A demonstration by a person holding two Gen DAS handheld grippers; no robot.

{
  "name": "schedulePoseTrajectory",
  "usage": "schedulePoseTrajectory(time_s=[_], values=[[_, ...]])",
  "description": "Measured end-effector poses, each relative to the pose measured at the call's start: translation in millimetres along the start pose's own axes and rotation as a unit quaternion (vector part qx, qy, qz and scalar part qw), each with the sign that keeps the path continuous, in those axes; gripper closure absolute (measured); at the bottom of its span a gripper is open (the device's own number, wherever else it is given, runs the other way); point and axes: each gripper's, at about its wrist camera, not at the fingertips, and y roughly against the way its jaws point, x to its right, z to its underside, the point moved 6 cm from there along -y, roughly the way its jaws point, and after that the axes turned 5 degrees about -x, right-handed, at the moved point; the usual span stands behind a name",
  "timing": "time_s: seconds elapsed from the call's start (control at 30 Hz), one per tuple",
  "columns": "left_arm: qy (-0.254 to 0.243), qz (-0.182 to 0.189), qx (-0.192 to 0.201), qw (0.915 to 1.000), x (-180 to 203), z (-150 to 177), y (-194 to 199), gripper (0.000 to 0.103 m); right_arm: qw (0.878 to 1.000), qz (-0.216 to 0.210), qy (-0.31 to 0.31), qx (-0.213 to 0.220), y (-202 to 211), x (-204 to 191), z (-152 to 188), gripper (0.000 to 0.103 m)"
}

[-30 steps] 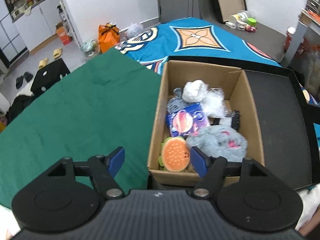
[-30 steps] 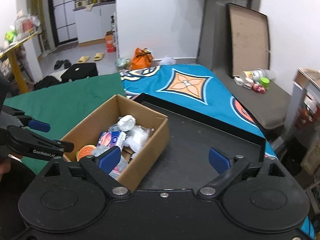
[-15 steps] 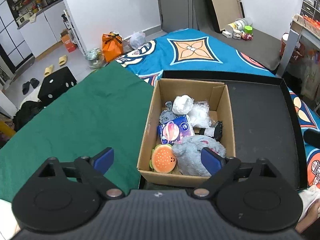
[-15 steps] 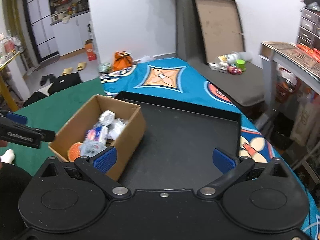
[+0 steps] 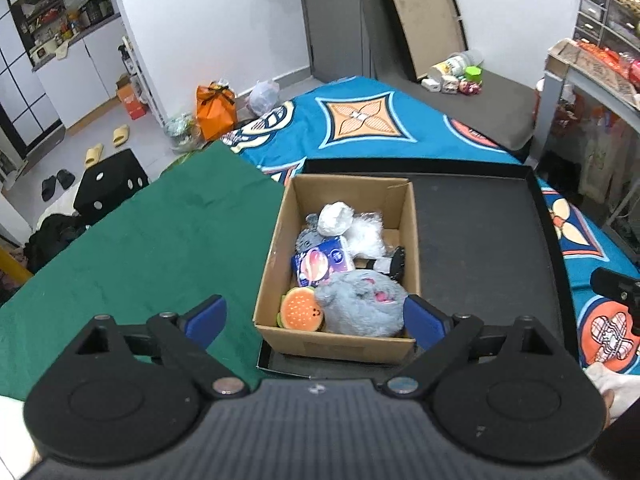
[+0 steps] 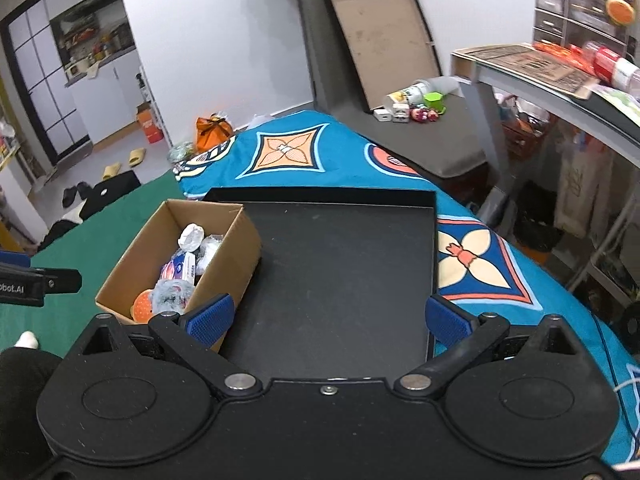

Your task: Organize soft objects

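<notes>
Left wrist view: my left gripper hangs over the near end of the cardboard box, its jaws spread wide and holding nothing; they have just been opening, and nothing lies between the blue pads. The box stands at the left end of a black tray, touching the tray floor, with a green cloth just to its left. Inside the box, at the near end, a grey plush toy lies beside an orange burger-shaped toy. Further in are a blue and pink packet, a white crumpled ball and a clear plastic bag.

In the right wrist view my right gripper hovers above the bare right part of the tray, jaws wide apart and empty. The box sits to its left.
</notes>
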Motion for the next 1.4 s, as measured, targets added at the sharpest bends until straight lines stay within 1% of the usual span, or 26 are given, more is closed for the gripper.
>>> schedulePoseTrajectory(time_s=[0.13, 0.23, 0.4, 0.47, 0.73, 0.87, 1.0, 1.07, 1.13, 1.2, 1.4], values=[[-0.002, 0.004, 0.009, 1.0000, 4.0, 2.5, 14.9, 0.009, 1.000, 0.003, -0.015, 0.008, 13.6, 4.7, 0.9, 0.000], [0.001, 0.006, 0.020, 0.9998, 3.7, 3.6, 26.6, 0.009, 1.000, -0.002, -0.026, 0.013, 23.6, 7.5, 3.0, 0.000], [0.001, 0.010, 0.038, 0.9992, 0.4, 8.9, 46.9, 0.009, 0.999, -0.001, -0.026, 0.025, 40.4, 4.9, 5.4, 0.000], [-0.004, 0.006, 0.049, 0.9988, 0.3, 11.8, 57.2, 0.009, 0.999, -0.001, -0.026, 0.032, 48.6, 3.1, 5.9, 0.000], [0.004, 0.013, 0.090, 0.9958, -6.3, 21.5, 97.8, 0.009, 0.998, -0.003, -0.024, 0.051, 77.1, -5.0, 11.2, 0.000], [0.021, 0.028, 0.096, 0.9947, -12.2, 28.8, 112.0, 0.009, 0.997, -0.010, -0.039, 0.058, 92.3, -5.6, 14.5, 0.000], [0.025, 0.026, 0.104, 0.9939, -16.5, 35.2, 125.7, 0.009, 0.997, 0.000, -0.038, 0.069, 107.8, -10.1, 17.0, 0.000], [0.030, 0.027, 0.107, 0.9934, -18.5, 39.1, 133.0, 0.007, 0.997, 0.003, -0.038, 0.073, 115.1, -12.5, 18.1, 0.000], [0.033, 0.026, 0.112, 0.9928, -19.7, 41.9, 140.0, 0.003, 0.996, 0.002, -0.039, 0.079, 122.1, -15.7, 19.3, 0.000], [0.030, 0.021, 0.117, 0.9925, -19.4, 44.7, 146.5, 0.002, 0.996, 0.000, -0.041, 0.082, 129.4, -17.3, 20.6, 0.000], [0.032, 0.021, 0.126, 0.9912, -20.8, 51.2, 165.1, 0.001, 0.994, 0.010, -0.052, 0.098, 150.6, -17.3, 22.6, 0.000]])
